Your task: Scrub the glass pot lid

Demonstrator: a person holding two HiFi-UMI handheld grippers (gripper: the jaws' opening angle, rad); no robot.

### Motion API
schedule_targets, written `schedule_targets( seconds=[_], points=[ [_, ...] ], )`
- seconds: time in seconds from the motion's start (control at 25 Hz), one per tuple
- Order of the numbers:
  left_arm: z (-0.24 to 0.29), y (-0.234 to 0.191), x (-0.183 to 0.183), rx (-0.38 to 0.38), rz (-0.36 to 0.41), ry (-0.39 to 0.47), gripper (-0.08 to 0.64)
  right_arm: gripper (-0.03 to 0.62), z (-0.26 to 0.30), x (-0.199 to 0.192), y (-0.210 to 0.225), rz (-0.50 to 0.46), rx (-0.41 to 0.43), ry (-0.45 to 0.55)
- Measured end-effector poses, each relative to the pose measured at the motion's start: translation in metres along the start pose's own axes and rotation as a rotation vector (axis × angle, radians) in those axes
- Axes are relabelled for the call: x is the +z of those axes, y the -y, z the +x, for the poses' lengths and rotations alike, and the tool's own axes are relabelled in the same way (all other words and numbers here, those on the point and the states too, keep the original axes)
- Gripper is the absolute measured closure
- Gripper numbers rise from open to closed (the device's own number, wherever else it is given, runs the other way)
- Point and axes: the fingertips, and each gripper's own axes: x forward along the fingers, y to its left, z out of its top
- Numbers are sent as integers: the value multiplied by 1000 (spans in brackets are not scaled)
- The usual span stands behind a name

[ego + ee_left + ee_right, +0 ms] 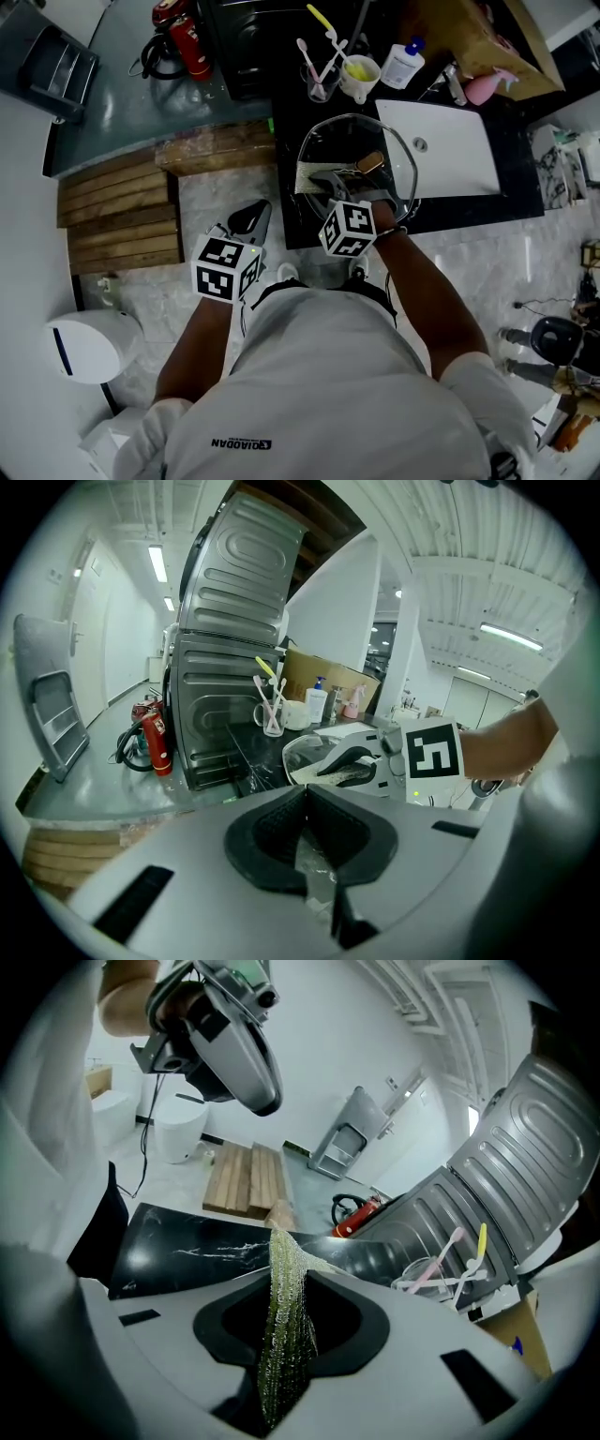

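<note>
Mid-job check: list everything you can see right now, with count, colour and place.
glass lid: one, clear, on the black counter, under the right gripper
scrub cloth: one, yellow-green, pinched in the right gripper
sink: one, white, right of the lid
cup: one, clear, holding toothbrushes, behind the lid
mug: one, white, beside the cup
white bottle: one, blue cap, behind the sink
pink bottle: one, behind the sink
fire extinguisher: one, red, far left ledge
pallet: one, wooden brown, floor at left
left gripper: one, grey, shut, empty, left of the counter
right gripper: one, grey, shut on the scrub cloth
</note>
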Motion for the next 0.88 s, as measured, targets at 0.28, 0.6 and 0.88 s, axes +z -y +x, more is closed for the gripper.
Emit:
schedule_targets(
  seconds=[0.28, 0.6, 0.88],
  points=[
    [16, 10, 7, 14, 1, -2, 543, 489, -14, -2, -17, -82, 59, 73],
    [29, 31, 15, 47, -21, 9, 543, 488, -36, -14, -39, -173, 154, 161],
    [37, 51, 17, 87, -39, 5, 544, 488, -57, -28, -53, -243, 209, 218]
  ],
)
